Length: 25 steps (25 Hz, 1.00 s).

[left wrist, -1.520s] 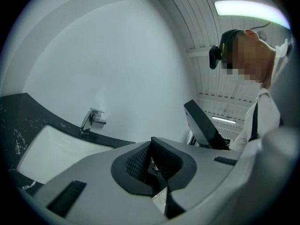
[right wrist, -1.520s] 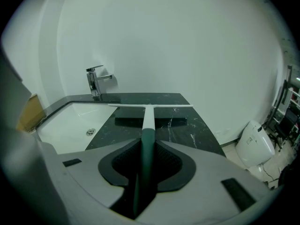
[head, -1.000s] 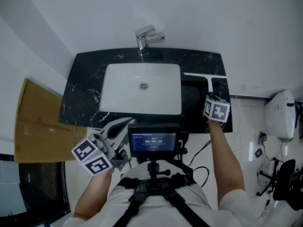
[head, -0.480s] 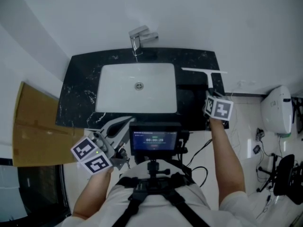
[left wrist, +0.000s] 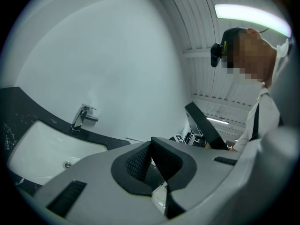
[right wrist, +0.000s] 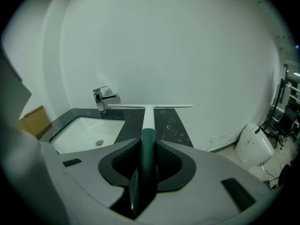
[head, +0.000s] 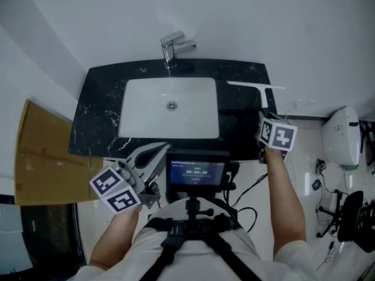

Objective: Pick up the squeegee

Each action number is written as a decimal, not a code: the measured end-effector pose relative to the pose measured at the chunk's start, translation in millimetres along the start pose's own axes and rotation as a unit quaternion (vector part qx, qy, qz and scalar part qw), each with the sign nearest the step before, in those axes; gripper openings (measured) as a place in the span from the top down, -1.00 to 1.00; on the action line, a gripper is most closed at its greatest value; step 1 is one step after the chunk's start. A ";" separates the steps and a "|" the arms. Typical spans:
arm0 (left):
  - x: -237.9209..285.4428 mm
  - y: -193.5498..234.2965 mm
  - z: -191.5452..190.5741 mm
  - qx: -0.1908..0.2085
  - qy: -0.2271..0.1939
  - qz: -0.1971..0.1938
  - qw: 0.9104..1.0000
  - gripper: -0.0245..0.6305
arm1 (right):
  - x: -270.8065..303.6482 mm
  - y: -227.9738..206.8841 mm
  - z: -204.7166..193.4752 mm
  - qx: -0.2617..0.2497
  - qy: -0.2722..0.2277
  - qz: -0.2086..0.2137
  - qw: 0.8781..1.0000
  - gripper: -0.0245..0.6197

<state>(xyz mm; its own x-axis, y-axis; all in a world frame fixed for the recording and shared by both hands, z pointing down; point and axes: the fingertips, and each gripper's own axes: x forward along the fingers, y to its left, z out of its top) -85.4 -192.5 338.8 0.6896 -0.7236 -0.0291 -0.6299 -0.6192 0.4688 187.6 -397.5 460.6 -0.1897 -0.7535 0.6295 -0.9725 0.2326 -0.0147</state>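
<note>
Right gripper: pinched tight on the dark green handle of the squeegee, with one pad on each side of it.
Squeegee position: it is in my right gripper, over the right end of the black table and to the right of the sink.
Long axis: the handle runs straight out along my gripper's own line toward the wall. The white blade lies crosswise at the far end, parallel to the wall.
Clearance: the blade's right tip reaches past the table's right edge in the head view, so I judge it is off the stone. I cannot see the gap itself.
Left gripper: pressed together on nothing.
Left gripper position: low by the table's front edge, well apart from the squeegee.
Nearer hand: the right, which already has it.
Next move: I would raise it with the handle kept in line. The blade sits far ahead of my grip, near the wall and not far from the faucet, so a tilt could knock it.
</note>
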 end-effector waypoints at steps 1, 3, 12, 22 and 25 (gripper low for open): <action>0.7 0.1 -0.2 -0.001 0.001 -0.001 1.000 0.93 | -2.6 -0.1 1.1 0.002 -0.001 0.002 1.000 0.66; 1.7 0.7 -0.7 -0.003 0.002 -0.002 1.000 0.93 | -7.5 1.1 3.1 0.007 -0.002 0.007 1.000 0.66; 3.8 6.3 -4.1 -0.011 0.007 -0.010 1.000 0.93 | -32.1 1.5 8.5 0.012 -0.012 0.009 1.000 0.66; 6.8 9.9 -5.5 -0.015 0.012 -0.022 1.000 0.93 | -61.4 3.3 16.5 0.013 -0.028 0.013 0.999 0.66; 7.8 10.4 -5.6 -0.016 0.014 -0.024 0.999 0.93 | -71.1 4.9 16.1 0.016 -0.032 0.018 0.999 0.66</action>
<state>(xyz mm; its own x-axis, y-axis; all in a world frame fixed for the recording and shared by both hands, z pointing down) -84.6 -202.8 348.4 0.7287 -0.6842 -0.0277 -0.5845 -0.6426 0.4954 194.1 -352.8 403.2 -0.2328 -0.7830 0.5769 -0.9683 0.2416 -0.0628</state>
